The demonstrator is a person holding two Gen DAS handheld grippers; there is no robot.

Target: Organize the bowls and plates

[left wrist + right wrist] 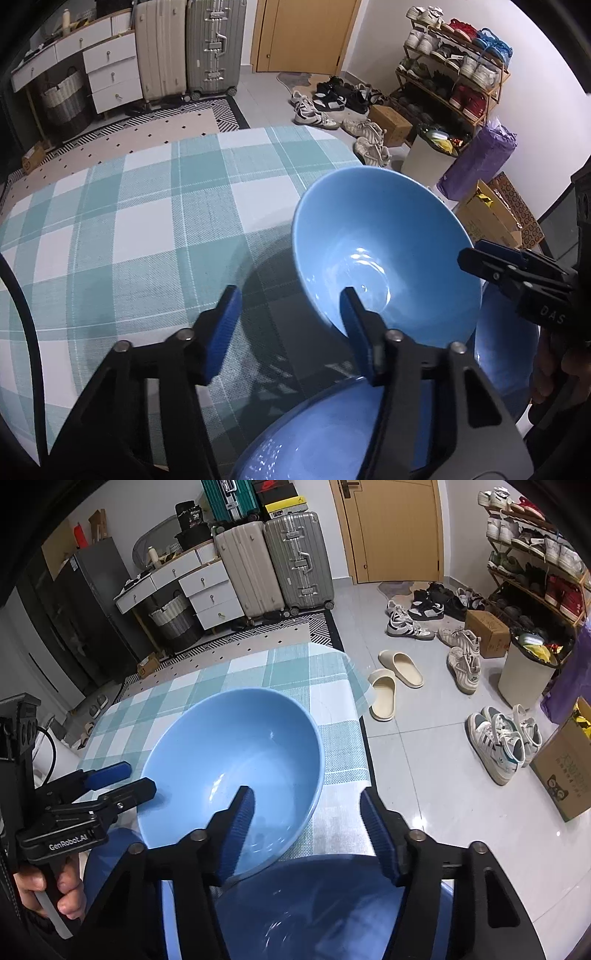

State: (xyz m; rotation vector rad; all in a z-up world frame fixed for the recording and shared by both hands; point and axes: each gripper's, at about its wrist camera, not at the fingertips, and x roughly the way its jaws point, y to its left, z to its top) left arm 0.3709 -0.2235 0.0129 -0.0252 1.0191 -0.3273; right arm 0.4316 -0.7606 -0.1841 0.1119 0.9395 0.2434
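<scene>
A light blue bowl (388, 240) (236, 753) sits on the checked tablecloth (147, 221). My left gripper (291, 325) straddles the bowl's left wall, one pad inside and one outside, with gaps showing; it is open. My right gripper (308, 830) straddles the opposite wall the same way, also open. Each gripper appears in the other view: the left gripper (138, 777) at the left rim, the right gripper (469, 253) at the right rim. Darker blue dishes (325, 439) (314, 904) lie just in front of the bowl, partly hidden by the fingers.
Another dark blue dish (506, 350) lies near the right hand. The table edge (364, 738) drops to a tiled floor with slippers (391, 679), shoes, a white bin (524, 672) and cardboard boxes. Suitcases (273, 565) and drawers stand at the far wall.
</scene>
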